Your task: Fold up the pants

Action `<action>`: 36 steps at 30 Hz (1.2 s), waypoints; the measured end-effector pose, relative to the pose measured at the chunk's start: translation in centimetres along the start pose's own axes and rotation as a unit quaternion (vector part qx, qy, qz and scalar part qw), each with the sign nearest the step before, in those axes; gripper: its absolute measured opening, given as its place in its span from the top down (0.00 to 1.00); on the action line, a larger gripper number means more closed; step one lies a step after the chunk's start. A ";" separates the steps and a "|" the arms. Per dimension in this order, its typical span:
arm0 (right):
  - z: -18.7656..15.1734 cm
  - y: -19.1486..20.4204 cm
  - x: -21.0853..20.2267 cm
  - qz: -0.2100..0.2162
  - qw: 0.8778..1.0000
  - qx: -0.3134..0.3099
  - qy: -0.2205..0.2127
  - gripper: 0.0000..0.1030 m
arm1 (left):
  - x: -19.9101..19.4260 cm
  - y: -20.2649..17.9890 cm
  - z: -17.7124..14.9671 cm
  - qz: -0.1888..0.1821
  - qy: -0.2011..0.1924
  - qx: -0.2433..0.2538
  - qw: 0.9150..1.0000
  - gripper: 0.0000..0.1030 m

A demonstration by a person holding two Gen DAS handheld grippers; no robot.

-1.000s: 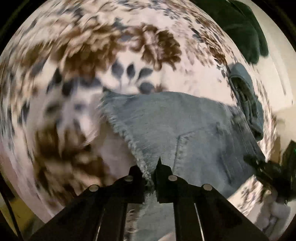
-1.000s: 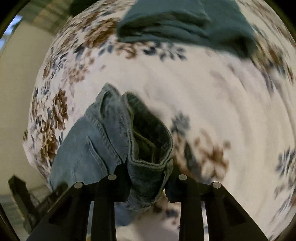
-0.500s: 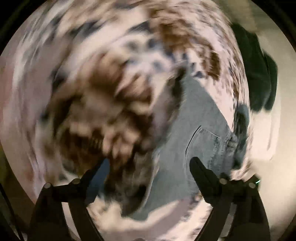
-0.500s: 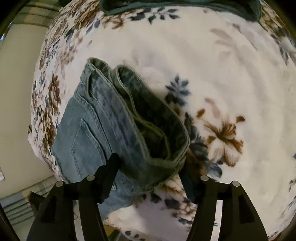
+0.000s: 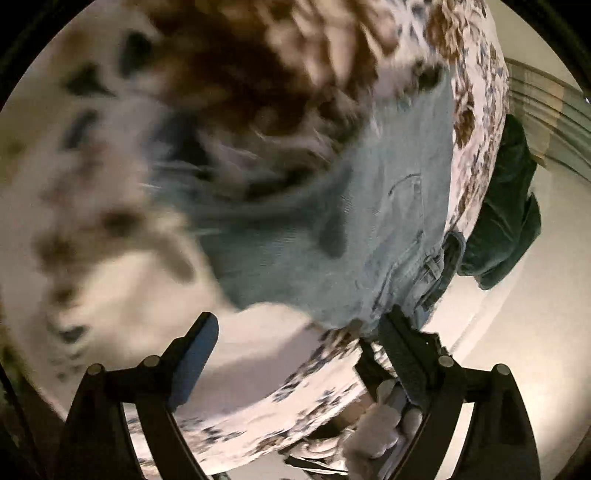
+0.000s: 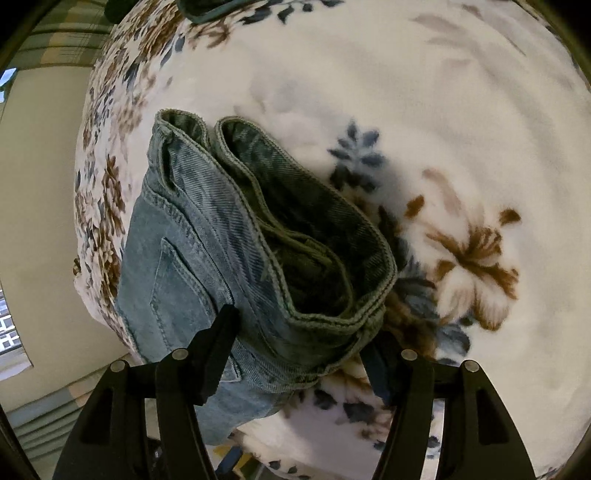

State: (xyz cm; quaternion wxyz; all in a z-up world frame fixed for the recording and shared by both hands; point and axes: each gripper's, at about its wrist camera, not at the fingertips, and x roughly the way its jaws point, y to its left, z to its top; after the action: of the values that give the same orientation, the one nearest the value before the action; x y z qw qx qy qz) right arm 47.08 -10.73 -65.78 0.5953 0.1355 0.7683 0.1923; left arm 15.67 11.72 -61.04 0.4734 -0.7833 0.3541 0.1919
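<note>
A white floral blanket [image 6: 461, 110] covers the whole surface. The light denim pants [image 6: 207, 258] lie folded on it near its edge, waistband gaping toward the right wrist camera. A dark green garment [image 5: 506, 206] rests beyond them. The right gripper [image 6: 299, 332] stands released, fingers astride the waistband; the left gripper [image 5: 299, 328] is likewise spread, holding nothing.

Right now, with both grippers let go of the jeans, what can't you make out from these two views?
- Left wrist view: the far end of the jeans and the blanket pattern are smeared by motion blur.
- Right wrist view: the legs of the jeans are cut off behind the left finger and the bed edge.
- Right wrist view: the green garment is cropped by the top edge.
- Right wrist view: the inside of the waistband lies in shadow.
</note>
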 end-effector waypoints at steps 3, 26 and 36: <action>0.2 -0.2 0.2 0.008 1.000 0.002 0.001 0.36 | 1.7 -0.3 1.5 -0.003 -0.020 0.002 1.000 0.14; -10.1 -4.1 3.0 0.170 0.978 0.115 -0.020 0.34 | -2.3 -2.5 9.2 0.012 -0.026 0.147 0.989 0.60; -10.3 -3.7 5.5 0.214 0.956 0.176 -0.099 0.40 | -0.7 -4.6 10.2 0.031 -0.036 0.163 0.986 0.59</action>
State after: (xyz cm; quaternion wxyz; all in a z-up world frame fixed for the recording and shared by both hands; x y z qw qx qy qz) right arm 35.83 -12.99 -69.99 0.5799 0.4178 0.6802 0.1630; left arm 18.92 22.34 -62.65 0.6008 -0.6772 0.3874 0.1746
